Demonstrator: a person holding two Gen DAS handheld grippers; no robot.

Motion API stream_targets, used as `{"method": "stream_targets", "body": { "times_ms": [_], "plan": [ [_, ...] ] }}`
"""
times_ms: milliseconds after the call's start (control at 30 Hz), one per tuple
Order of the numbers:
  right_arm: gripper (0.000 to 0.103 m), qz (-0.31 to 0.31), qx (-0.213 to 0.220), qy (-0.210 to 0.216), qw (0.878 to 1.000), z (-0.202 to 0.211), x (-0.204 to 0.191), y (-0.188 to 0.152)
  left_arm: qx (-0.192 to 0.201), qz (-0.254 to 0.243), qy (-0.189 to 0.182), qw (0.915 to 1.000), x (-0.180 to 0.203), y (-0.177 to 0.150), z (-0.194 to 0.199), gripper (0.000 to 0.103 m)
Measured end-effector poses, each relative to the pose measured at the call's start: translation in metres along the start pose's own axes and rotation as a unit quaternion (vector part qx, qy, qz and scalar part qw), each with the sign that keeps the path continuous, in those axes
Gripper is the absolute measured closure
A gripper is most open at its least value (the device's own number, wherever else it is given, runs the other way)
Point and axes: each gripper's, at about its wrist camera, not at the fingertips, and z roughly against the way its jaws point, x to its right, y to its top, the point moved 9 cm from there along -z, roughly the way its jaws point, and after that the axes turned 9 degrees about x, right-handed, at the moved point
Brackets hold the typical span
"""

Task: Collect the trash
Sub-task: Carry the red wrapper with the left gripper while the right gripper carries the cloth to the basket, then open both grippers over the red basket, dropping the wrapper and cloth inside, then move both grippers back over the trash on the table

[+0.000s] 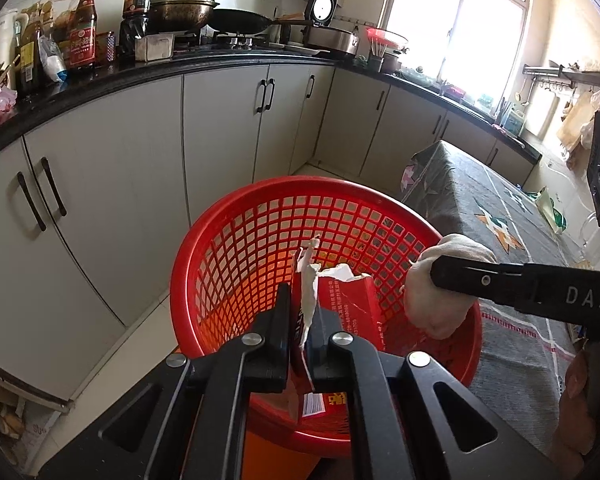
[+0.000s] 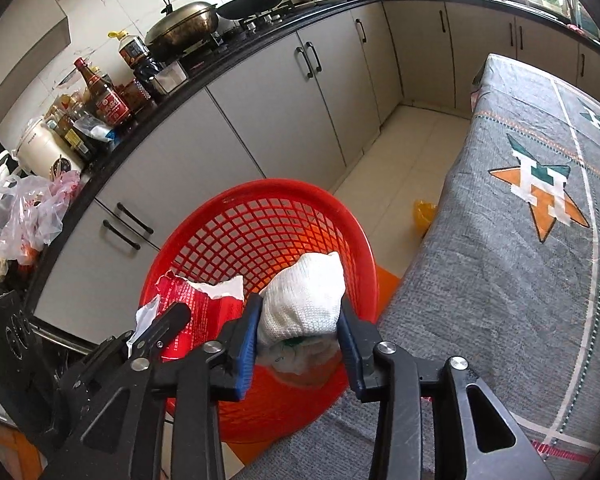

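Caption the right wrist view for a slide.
Right gripper holds a white knitted bundle over the red basket.

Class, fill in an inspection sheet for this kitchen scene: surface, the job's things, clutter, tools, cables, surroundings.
Surface: table under grey patterned cloth, beside the bin.
Job's things: red mesh basket; torn red packet; white cloth bundle.
Clutter: bottles, pans and plastic bags on the black counter.
Tools: left tool shut on the packet over the basket; right tool around the bundle, grip not certain.
Cables: nothing seen.
Surroundings: pale cabinets, tiled floor, bright window.
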Motion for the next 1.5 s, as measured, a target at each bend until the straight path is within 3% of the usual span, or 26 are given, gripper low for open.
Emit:
{"method": "stream_targets", "body": {
  "times_ms": [67,233,600,733,1167,1500],
  "plan": [
    [0.060,-0.003,0.000,0.000,1.000,0.001,0.001,0.000,-0.002,0.001,0.001,1.0000,-0.001,-0.001,0.000,0.096],
    [0.055,-0.006,0.002,0.005,1.000,0.006,0.001,0.001,0.004,-0.002,0.003,1.0000,0.001,0.000,0.003,0.076],
    [0.054,-0.009,0.029,0.016,0.999,0.036,-0.001,0.006,0.025,-0.008,0.019,0.9995,0.004,0.007,0.021,0.062],
    [0.049,-0.006,0.042,0.013,0.999,0.053,0.001,0.002,0.038,-0.017,0.025,0.9988,0.009,0.009,0.032,0.059],
    [0.048,-0.009,0.070,0.002,0.997,0.105,0.023,-0.015,0.057,-0.039,0.014,0.9975,0.043,0.004,0.063,0.053],
    [0.048,-0.035,0.092,-0.027,0.995,0.151,0.072,-0.039,0.047,-0.072,-0.033,0.9958,0.105,-0.015,0.074,0.050]
  ]
}}
